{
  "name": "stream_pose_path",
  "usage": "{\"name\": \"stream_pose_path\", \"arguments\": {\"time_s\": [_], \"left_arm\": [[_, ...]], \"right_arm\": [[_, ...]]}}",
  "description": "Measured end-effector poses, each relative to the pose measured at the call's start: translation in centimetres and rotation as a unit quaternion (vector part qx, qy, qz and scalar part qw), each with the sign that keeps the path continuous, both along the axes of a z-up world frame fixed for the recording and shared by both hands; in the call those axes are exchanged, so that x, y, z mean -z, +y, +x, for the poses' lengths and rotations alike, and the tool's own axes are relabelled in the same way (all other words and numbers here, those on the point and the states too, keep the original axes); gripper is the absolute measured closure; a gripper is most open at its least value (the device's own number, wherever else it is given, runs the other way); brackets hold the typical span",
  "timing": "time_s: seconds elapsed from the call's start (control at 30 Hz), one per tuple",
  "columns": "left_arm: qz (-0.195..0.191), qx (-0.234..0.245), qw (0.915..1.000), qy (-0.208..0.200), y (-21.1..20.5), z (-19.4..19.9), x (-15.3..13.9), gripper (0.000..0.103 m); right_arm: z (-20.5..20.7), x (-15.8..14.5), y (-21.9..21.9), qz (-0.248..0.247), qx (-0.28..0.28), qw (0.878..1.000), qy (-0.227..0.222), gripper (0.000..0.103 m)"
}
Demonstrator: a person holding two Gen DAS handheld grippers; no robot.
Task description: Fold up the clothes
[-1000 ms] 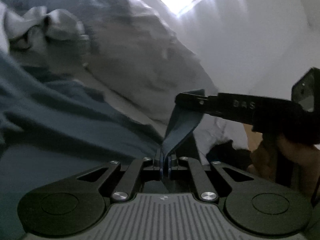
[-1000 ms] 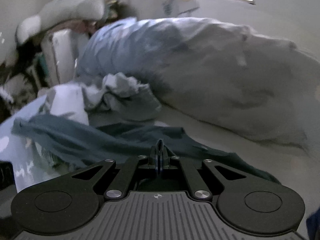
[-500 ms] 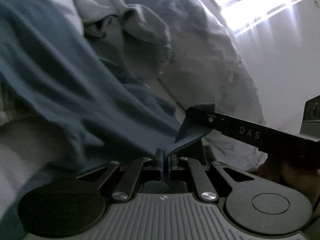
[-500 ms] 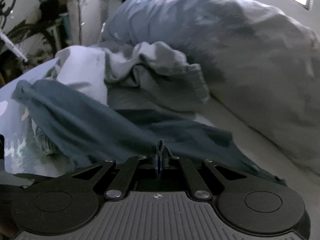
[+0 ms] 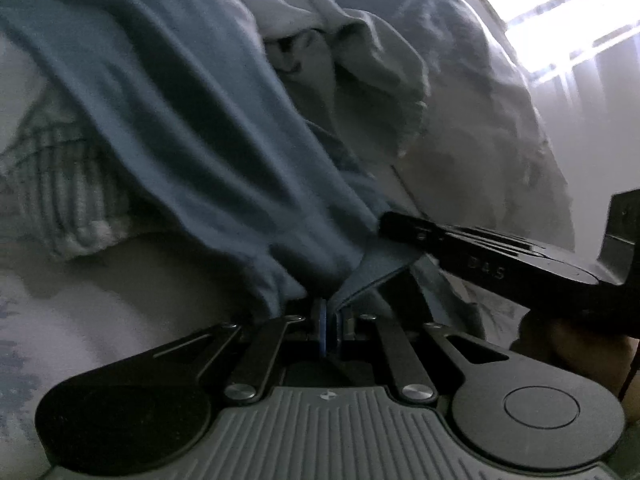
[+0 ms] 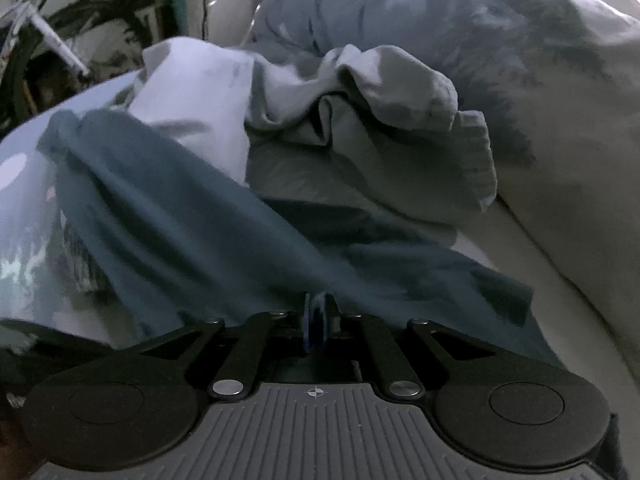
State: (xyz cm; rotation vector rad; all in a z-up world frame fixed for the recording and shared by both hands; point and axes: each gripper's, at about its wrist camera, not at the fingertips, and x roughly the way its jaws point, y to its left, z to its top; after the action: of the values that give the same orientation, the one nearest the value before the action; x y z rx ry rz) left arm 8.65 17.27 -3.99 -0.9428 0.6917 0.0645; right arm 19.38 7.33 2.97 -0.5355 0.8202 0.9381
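Teal garment (image 5: 192, 128), soft knit, one item, slack and creased, not yet in any folded shape: nearest the lenses, one edge is pinched in the left gripper (image 5: 326, 316), jaws closed tight on the cloth at 6 o'clock of the left wrist view; just beside it, at 3 o'clock, the right gripper (image 5: 390, 224) reaches in from the side and clamps the same edge, a short flap of cloth stretched between the two. In the right wrist view the right gripper (image 6: 316, 316) likewise shows its jaws pressed together at 6 o'clock with teal fabric between them. From these two holds the garment runs away toward 10 o'clock, draped in long ridges over the bed sheet (image 5: 132, 280), pale with a faint print. Under its left margin, at 9 o'clock, lies a striped cloth (image 5: 60, 184), partly covered. Beyond, at 12 to 1 o'clock, a grey garment (image 6: 368, 128) sits crumpled, touching the teal one's far side. Farthest, a large grey-blue duvet (image 6: 500, 40) is heaped from 12 to 3 o'clock; a bicycle (image 6: 44, 44) stands off the bed at 10 o'clock. Judged step: gripping one hem or corner with both tools, holds close together, as for spreading or lifting the piece. Judged requirement next: part the two holds along the edge to draw it taut and flatten the ridges clear of the grey garment, keeping both pinches firm since thin knit slips easily.
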Motion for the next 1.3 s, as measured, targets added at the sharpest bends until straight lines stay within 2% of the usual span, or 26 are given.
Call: {"name": "stream_pose_path", "arguments": {"time_s": [0.07, 0.1, 0.23, 0.33, 0.4, 0.47, 0.53, 0.63, 0.67, 0.73, 0.77, 0.8, 0.83, 0.93, 1.03, 1.1, 1.17, 1.23, 1.27, 1.3], "left_arm": [[0.001, -0.007, 1.0, 0.007, 0.3, 0.0, 0.2, 0.095], [0.001, -0.009, 0.9999, 0.01, 0.4, 0.0, 0.4, 0.095], [-0.001, -0.016, 0.9997, 0.019, 0.8, -0.2, 0.8, 0.095], [-0.004, -0.019, 0.9995, 0.024, 0.9, -0.3, 1.1, 0.095], [-0.007, -0.025, 0.9994, 0.024, 1.1, -0.5, 1.1, 0.095], [-0.007, -0.03, 0.9992, 0.024, 1.3, -0.5, 1.1, 0.095], [-0.004, -0.03, 0.9992, 0.025, 1.4, -0.4, 1.0, 0.095], [0.005, -0.032, 0.9991, 0.026, 1.3, -0.2, 1.0, 0.095], [0.008, -0.033, 0.9991, 0.026, 1.4, -0.1, 1.0, 0.095], [0.01, -0.038, 0.9989, 0.026, 1.5, -0.1, 1.0, 0.094], [0.012, -0.04, 0.9988, 0.026, 1.5, -0.2, 0.9, 0.094], [0.017, -0.042, 0.9986, 0.028, 1.5, -0.3, 0.9, 0.094], [0.02, -0.043, 0.9985, 0.028, 1.5, -0.3, 0.9, 0.094], [0.022, -0.043, 0.9985, 0.027, 1.6, -0.5, 0.9, 0.094], [0.028, -0.047, 0.9982, 0.026, 1.6, -0.7, 0.8, 0.094], [0.032, -0.05, 0.9979, 0.025, 1.7, -0.7, 0.7, 0.094], [0.035, -0.053, 0.9977, 0.024, 1.7, -0.8, 0.6, 0.094], [0.039, -0.056, 0.9974, 0.023, 1.7, -0.9, 0.5, 0.095], [0.039, -0.057, 0.9973, 0.023, 1.8, -0.9, 0.6, 0.095], [0.039, -0.058, 0.9973, 0.024, 1.8, -0.9, 0.6, 0.095]], "right_arm": [[0.4, -0.2, -0.1, -0.003, 0.007, 1.0, -0.026, 0.095], [0.7, -0.3, -0.2, -0.002, 0.016, 0.999, -0.04, 0.091], [0.8, -0.5, -0.6, -0.017, 0.06, 0.992, -0.112, 0.09], [-0.1, -1.0, -1.5, -0.011, 0.047, 0.992, -0.113, 0.082], [-1.2, -1.1, -2.1, -0.009, -0.003, 0.995, -0.095, 0.064], [-2.3, -1.1, -2.7, -0.007, -0.057, 0.996, -0.066, 0.061], [-3.0, -0.4, -2.7, -0.043, -0.094, 0.994, -0.045, 0.061], [-3.2, 1.7, -2.4, -0.114, -0.111, 0.985, -0.061, 0.061], [-2.9, 2.1, -2.4, -0.124, -0.109, 0.985, -0.058, 0.061], [-2.3, 2.4, -2.6, -0.139, -0.082, 0.981, -0.103, 0.064], [-1.9, 2.4, -2.8, -0.143, -0.051, 0.978, -0.146, 0.066], [-1.5, 2.3, -3.0, -0.146, -0.02, 0.971, -0.19, 0.073], [-0.9, 2.0, -3.4, -0.144, 0.035, 0.957, -0.251, 0.079], [0.6, 0.5, -5.4, -0.115, 0.072, 0.962, -0.238, 0.082], [0.6, 0.4, -7.4, -0.131, 0.057, 0.962, -0.232, 0.082], [1.1, 0.1, -9.5, -0.139, 0.071, 0.962, -0.226, 0.079], [1.1, -0.4, -12.3, -0.132, 0.071, 0.968, -0.2, 0.077], [0.7, -0.9, -15.4, -0.126, 0.05, 0.976, -0.169, 0.067], [0.5, -1.1, -17.0, -0.123, 0.04, 0.98, -0.153, 0.057], [0.3, -1.4, -18.5, -0.12, 0.029, 0.983, -0.137, 0.053]]}}
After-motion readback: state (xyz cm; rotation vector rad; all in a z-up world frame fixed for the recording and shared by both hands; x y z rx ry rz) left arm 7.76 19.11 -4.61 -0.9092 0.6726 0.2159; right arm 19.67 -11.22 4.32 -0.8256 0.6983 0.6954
